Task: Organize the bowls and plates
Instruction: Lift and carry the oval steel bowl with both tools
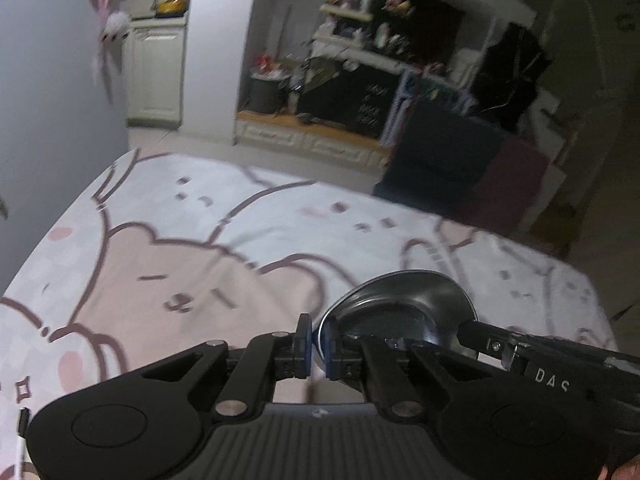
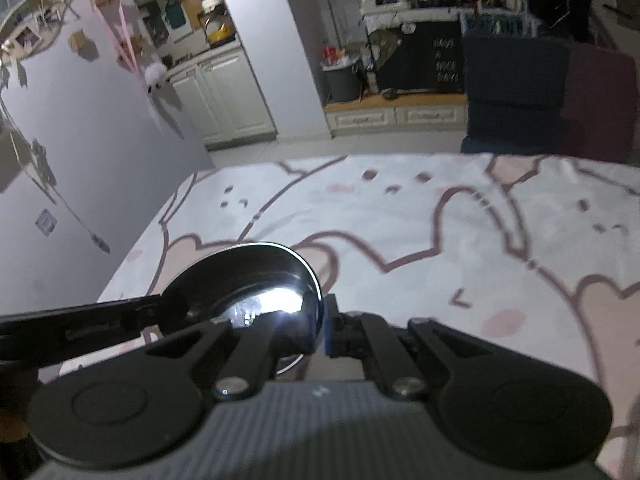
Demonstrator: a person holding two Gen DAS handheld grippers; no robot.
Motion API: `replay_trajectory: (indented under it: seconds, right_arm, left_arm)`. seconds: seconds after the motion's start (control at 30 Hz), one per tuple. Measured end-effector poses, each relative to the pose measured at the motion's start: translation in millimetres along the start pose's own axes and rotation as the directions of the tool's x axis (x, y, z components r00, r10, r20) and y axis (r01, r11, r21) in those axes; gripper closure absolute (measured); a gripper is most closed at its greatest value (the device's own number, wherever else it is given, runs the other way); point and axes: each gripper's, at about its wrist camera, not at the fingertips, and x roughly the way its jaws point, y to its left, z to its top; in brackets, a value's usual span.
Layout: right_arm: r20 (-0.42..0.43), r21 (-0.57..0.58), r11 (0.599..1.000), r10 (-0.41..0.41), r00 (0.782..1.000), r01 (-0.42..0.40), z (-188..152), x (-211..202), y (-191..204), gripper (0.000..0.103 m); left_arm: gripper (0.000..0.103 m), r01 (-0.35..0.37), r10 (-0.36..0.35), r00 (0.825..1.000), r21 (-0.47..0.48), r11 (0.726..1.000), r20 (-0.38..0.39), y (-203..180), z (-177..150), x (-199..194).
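A shiny steel bowl [image 1: 400, 300] hangs above the table, gripped from two sides. In the left wrist view my left gripper [image 1: 317, 344] is shut on the bowl's left rim, which is pinched between the blue pads. My right gripper [image 1: 466, 326] reaches in from the right onto the opposite rim. In the right wrist view the bowl [image 2: 248, 280] sits left of centre and my right gripper [image 2: 318, 332] is shut on its right rim. One finger is hidden behind the bowl. The left gripper [image 2: 168, 308] comes in from the left edge. The bowl looks empty.
The table wears a pink-and-white cartoon-print cloth [image 1: 200, 240]. A grey wall [image 2: 100, 140] runs along its left side. Past the far edge stand a dark blue and maroon seat back [image 2: 540, 92], white cabinets [image 2: 224, 92] and cluttered shelves [image 1: 360, 40].
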Motion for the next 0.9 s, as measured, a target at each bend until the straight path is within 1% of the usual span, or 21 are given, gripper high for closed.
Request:
replay_trajectory:
  seconds: [0.2, 0.4, 0.5, 0.6, 0.73, 0.9]
  right_arm:
    - [0.064, 0.011, 0.999, -0.050, 0.997, 0.049, 4, -57, -36, 0.099]
    - [0.107, 0.044, 0.994, -0.100, 0.989, 0.096, -3, -110, -84, 0.099]
    - [0.120, 0.061, 0.990, -0.132, 0.984, 0.125, -10, -131, -107, 0.099]
    - [0.128, 0.078, 0.985, -0.161, 0.979, 0.152, -19, -147, -130, 0.099]
    - [0.131, 0.128, 0.973, -0.207, 0.970, 0.190, -32, -170, -168, 0.099]
    - [0.122, 0.186, 0.954, -0.261, 0.957, 0.237, -45, -182, -206, 0.098]
  left_arm:
    - [0.097, 0.093, -0.094, 0.995, 0.017, 0.996, 0.039, -50, -10, -18]
    - [0.097, 0.178, -0.180, 0.982, 0.043, 0.983, 0.057, -102, -26, -27]
    - [0.097, 0.223, -0.226, 0.973, 0.054, 0.973, 0.043, -129, -36, -25]
    - [0.097, 0.275, -0.276, 0.961, 0.057, 0.960, 0.021, -153, -46, -20]
    - [0.097, 0.318, -0.319, 0.948, 0.099, 0.943, -0.004, -189, -60, -14]
    - [0.098, 0.369, -0.364, 0.929, 0.124, 0.921, -0.060, -225, -78, 0]
